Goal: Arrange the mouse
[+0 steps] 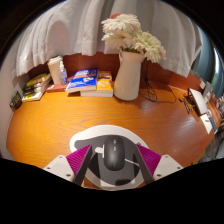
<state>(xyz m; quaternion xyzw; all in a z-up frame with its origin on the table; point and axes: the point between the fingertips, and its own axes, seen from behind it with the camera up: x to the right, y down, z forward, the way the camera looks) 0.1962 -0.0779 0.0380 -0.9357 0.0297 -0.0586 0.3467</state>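
Note:
A dark grey mouse (114, 153) lies on a round white mouse mat (92, 135) at the near edge of the wooden desk (70, 120). My gripper (114, 154) is open, with its fingers on either side of the mouse. The magenta pads (82, 162) stand a little off each side of it, with a gap showing on both. The mouse's cable seems to run to the right over the mat. The mouse's rear end is hidden at the bottom of the view.
A tall white vase (128, 75) of pale flowers (133, 38) stands at the back centre. Blue and yellow books (88, 82) and a small box (57, 70) lie to its left. Desk items (197, 102) sit at the right edge. Bare desk lies beyond the mat.

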